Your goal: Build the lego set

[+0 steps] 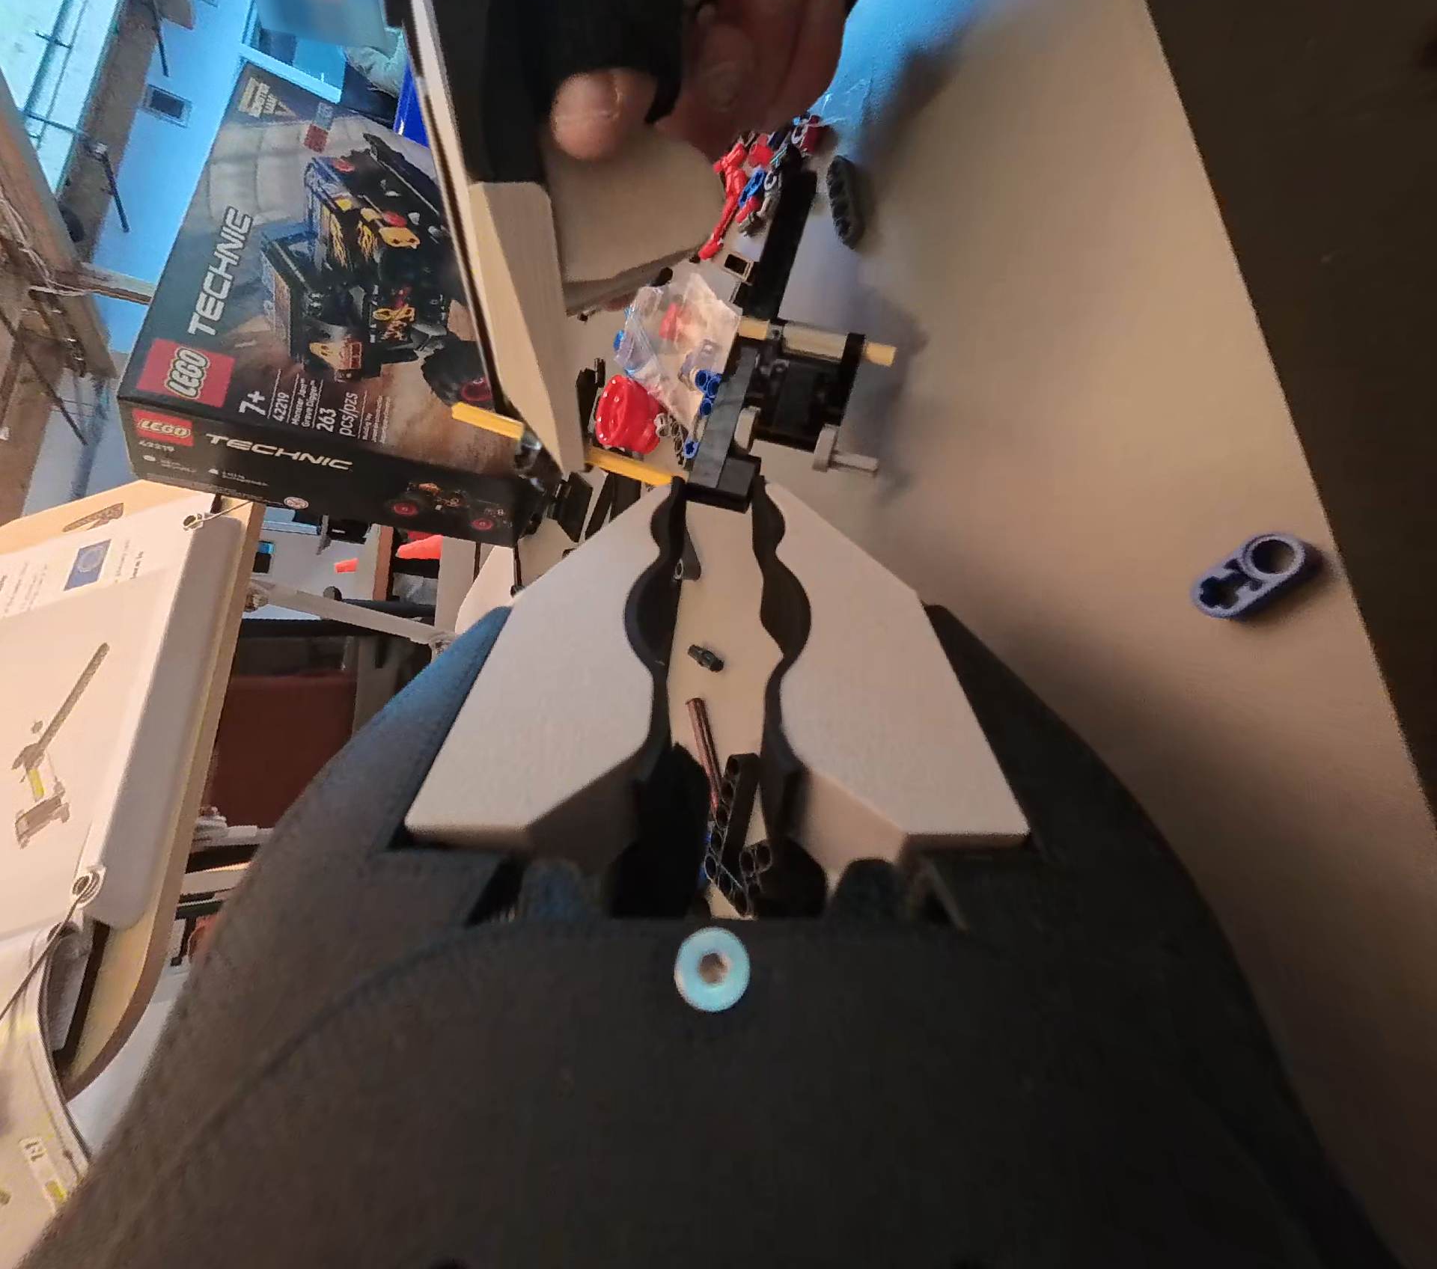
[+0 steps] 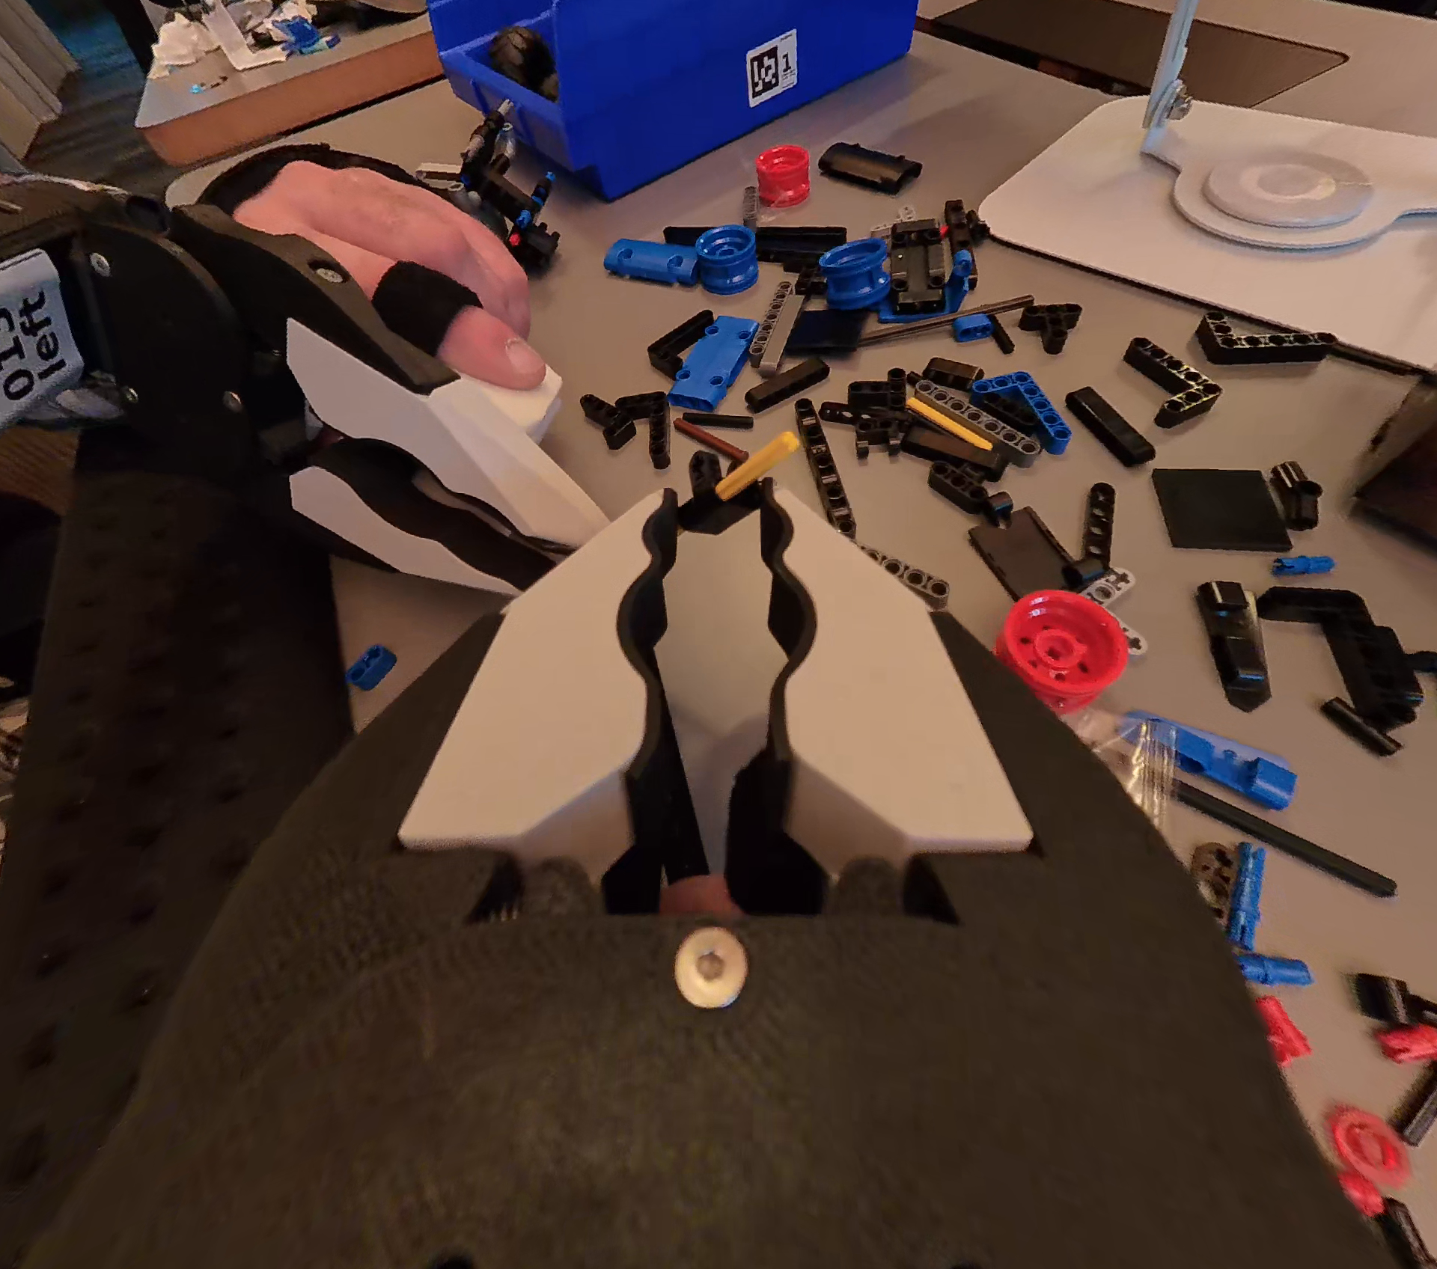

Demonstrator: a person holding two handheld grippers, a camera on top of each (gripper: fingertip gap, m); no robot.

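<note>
My left gripper is shut on the black end of a partly built black assembly, which has a tan axle through it. It is held above the table. My right gripper is shut on a small black connector with a yellow axle sticking out past the fingertips. In the left wrist view the right gripper reaches in from above, and its yellow axle points at the assembly. In the right wrist view the left gripper sits just left of my right fingertips, and its load is hidden.
Loose black, blue and red parts cover the grey table, with a red wheel hub at the right. A blue bin stands behind and a white stand base at far right. The set's box and an instruction booklet are nearby. My right fingertips sit around 5 cm from my left ones. It is some 9 cm from my right tips to the red wheel hub. It turns up in the left wrist view as well.
</note>
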